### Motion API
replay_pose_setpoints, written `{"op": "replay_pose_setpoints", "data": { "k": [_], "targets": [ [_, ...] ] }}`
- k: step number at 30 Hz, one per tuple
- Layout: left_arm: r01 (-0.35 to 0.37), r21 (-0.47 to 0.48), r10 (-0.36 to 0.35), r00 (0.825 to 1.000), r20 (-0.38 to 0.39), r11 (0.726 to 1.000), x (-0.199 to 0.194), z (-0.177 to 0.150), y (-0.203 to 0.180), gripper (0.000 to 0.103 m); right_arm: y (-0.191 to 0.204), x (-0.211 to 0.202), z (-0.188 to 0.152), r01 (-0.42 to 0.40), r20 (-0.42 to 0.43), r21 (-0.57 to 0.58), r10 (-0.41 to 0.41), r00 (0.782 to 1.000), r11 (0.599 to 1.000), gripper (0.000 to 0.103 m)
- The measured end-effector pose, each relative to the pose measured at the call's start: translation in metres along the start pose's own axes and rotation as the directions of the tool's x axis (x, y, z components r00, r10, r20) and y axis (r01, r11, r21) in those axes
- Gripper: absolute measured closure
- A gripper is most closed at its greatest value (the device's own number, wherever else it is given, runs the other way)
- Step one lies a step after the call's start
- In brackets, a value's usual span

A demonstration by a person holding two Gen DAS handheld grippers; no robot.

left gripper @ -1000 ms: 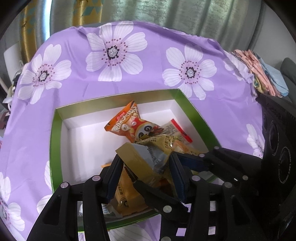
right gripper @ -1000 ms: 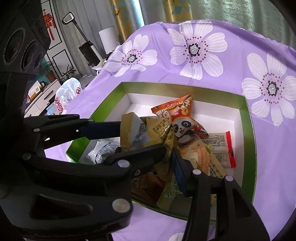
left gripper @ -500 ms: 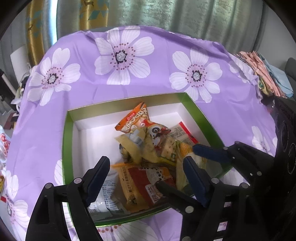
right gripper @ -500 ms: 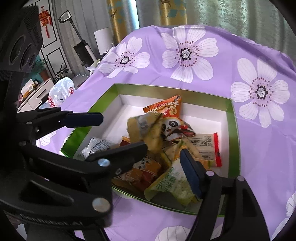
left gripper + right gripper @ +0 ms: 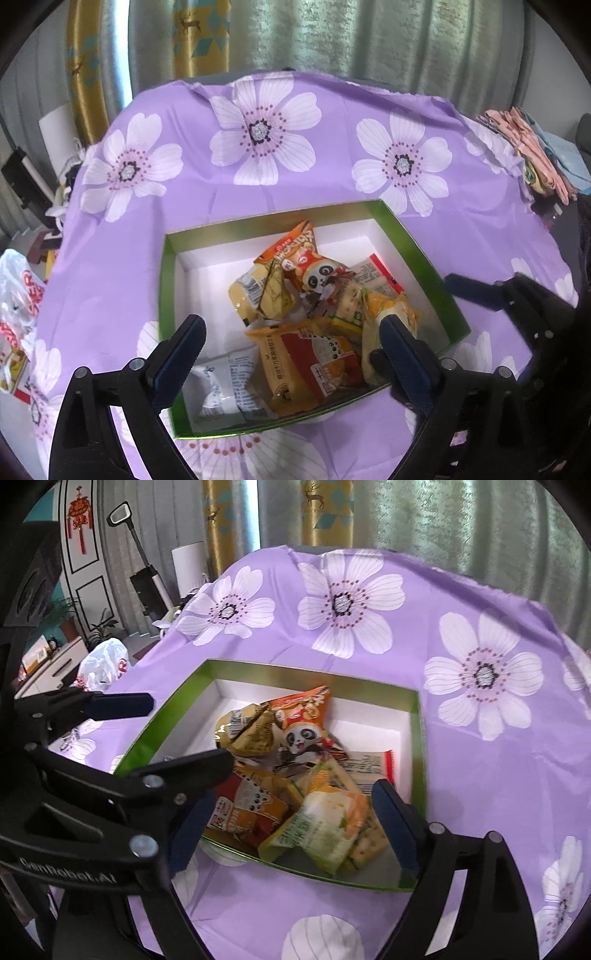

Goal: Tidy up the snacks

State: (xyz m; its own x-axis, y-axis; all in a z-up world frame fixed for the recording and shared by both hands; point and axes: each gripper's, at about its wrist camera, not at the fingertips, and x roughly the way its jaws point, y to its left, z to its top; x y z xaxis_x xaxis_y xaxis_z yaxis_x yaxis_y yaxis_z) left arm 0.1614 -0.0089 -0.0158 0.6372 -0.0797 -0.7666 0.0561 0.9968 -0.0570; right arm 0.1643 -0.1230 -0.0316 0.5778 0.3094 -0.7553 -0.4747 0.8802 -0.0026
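Observation:
A green box (image 5: 168,280) with a white inside sits on the purple flowered cloth and holds several snack packets. A crumpled yellow packet (image 5: 260,293) lies in the middle beside an orange panda packet (image 5: 314,264). A red-orange packet (image 5: 314,360) and a white packet (image 5: 225,387) lie at the near side. My left gripper (image 5: 291,336) is open and empty above the box's near edge. In the right wrist view the box (image 5: 166,716), yellow packet (image 5: 245,733) and a green-white packet (image 5: 325,827) show. My right gripper (image 5: 291,805) is open and empty above the box.
The left gripper crosses the right wrist view at left (image 5: 122,705). A white plastic bag (image 5: 18,306) lies off the table's left side. Folded cloths (image 5: 532,155) lie at the far right. Curtains hang behind the table.
Both grippers held the crumpled yellow packet over the box, then opened. The packet dropped into the box, and both grippers pulled back and up.

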Motion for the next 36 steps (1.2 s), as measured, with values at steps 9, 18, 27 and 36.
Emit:
{"op": "replay_pose_setpoints", "data": {
  "k": [9, 18, 27, 36],
  "targets": [
    [-0.103, 0.002, 0.102, 0.994, 0.038, 0.995, -0.025, -0.002, 0.003, 0.008, -0.006, -0.026, 0.001, 0.088, 0.033, 0.003, -0.088, 0.996, 0.996, 0.000],
    [-0.118, -0.010, 0.118, 0.989, 0.093, 0.993, -0.059, -0.002, 0.004, 0.008, 0.002, -0.053, 0.008, 0.126, 0.057, -0.013, -0.126, 0.990, 0.992, 0.000],
    [-0.147, -0.017, 0.148, 0.979, 0.138, 0.989, -0.090, -0.002, 0.004, 0.008, 0.012, -0.086, 0.017, 0.141, 0.092, -0.019, -0.138, 0.986, 0.990, 0.000],
    [-0.178, -0.042, 0.182, 0.970, 0.159, 0.983, -0.113, -0.002, 0.009, 0.008, 0.026, -0.111, 0.025, 0.144, 0.128, -0.030, -0.139, 0.982, 0.989, 0.000]
  ]
}}
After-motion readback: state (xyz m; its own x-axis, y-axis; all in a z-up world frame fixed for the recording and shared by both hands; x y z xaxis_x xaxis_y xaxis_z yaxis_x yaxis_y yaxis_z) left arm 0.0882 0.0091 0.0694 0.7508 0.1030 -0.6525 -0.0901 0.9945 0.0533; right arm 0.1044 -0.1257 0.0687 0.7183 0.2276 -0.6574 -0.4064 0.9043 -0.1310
